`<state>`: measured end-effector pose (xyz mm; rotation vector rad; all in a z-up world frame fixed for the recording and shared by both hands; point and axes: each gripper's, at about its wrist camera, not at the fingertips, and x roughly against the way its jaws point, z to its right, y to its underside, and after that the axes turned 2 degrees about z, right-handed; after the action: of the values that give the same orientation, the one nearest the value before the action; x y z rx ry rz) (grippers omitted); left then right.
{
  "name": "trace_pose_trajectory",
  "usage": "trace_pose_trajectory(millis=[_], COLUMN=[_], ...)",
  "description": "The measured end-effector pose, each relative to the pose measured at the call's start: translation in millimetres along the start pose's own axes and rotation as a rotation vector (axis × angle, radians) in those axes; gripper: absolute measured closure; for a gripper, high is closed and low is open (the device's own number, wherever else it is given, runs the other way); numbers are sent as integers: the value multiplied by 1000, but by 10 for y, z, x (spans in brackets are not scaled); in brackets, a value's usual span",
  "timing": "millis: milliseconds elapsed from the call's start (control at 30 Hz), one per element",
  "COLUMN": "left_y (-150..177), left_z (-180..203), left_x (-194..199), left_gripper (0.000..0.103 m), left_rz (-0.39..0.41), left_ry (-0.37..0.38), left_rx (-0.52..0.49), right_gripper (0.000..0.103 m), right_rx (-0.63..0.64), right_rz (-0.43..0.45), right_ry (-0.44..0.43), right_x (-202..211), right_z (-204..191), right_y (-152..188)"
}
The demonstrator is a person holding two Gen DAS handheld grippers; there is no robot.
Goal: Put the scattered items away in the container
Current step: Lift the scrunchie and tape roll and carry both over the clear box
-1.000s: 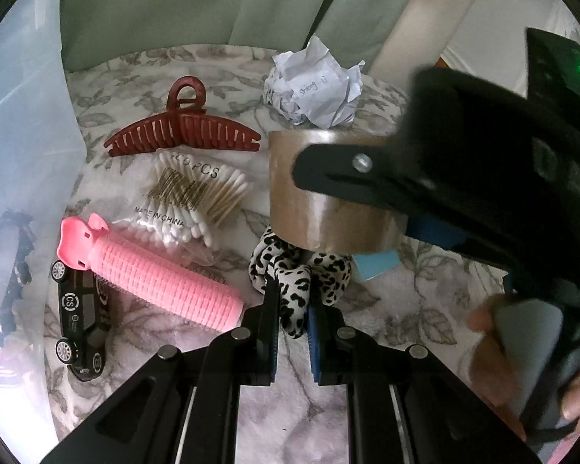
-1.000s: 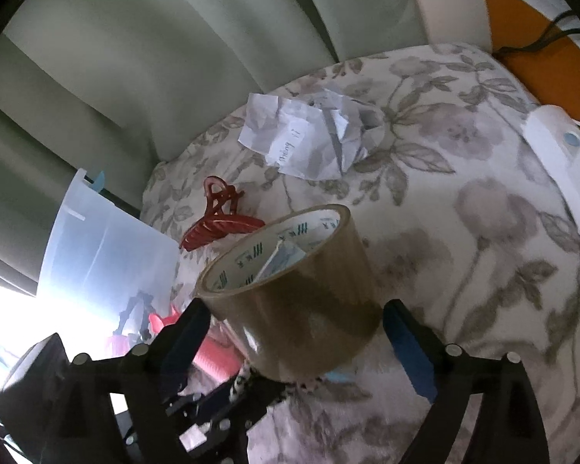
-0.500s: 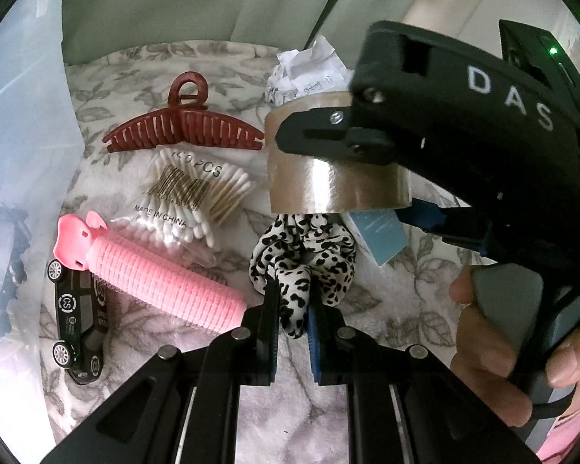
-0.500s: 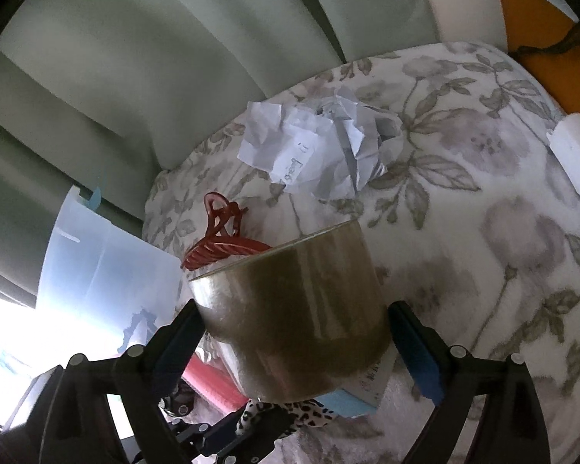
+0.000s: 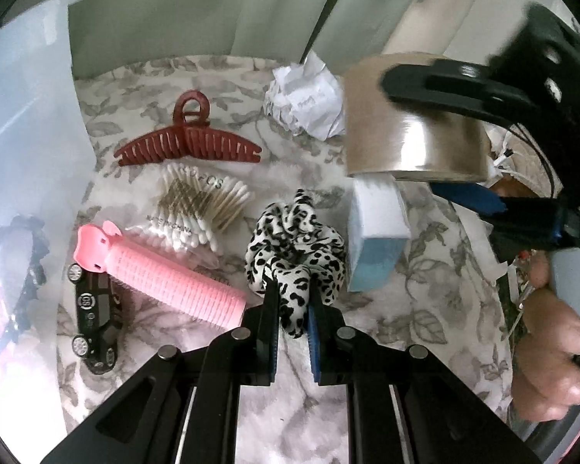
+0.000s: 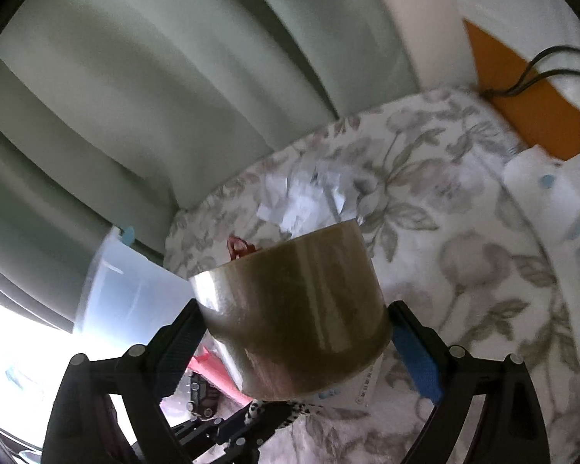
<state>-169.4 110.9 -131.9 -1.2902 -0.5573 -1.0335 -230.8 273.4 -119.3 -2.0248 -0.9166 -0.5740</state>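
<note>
My left gripper (image 5: 293, 309) is shut on a leopard-print scrunchie (image 5: 295, 239) lying on the floral cloth. My right gripper (image 6: 294, 328) is shut on a brown tape roll (image 6: 294, 305) and holds it in the air; the roll also shows at upper right in the left wrist view (image 5: 413, 116). The clear plastic container (image 5: 23, 178) stands at the left, with dark and pink items inside. It shows in the right wrist view too (image 6: 127, 290).
On the cloth lie a red claw clip (image 5: 187, 143), a bag of cotton swabs (image 5: 197, 208), a pink hair roller (image 5: 154, 274), a black toy car (image 5: 92, 313), crumpled paper (image 5: 305, 100) and a blue-white box (image 5: 377, 232). Green curtains hang behind.
The right gripper has lifted the tape roll higher and to the right, uncovering the blue-white box. The left gripper stays shut on the scrunchie.
</note>
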Motion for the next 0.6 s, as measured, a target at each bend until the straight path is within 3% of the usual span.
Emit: trace_pose_trajectory(millis=[600], left_y=[36], left_z=[86], left_x=[944], left_gripper=[90], left_rz=[164], left_ry=[-12], left_rx=[-11], right_gripper=[8], right_rx=[-24], right_rz=[119], right_ry=[-23], right_x=[1026], right_z=[-112], right_y=[327])
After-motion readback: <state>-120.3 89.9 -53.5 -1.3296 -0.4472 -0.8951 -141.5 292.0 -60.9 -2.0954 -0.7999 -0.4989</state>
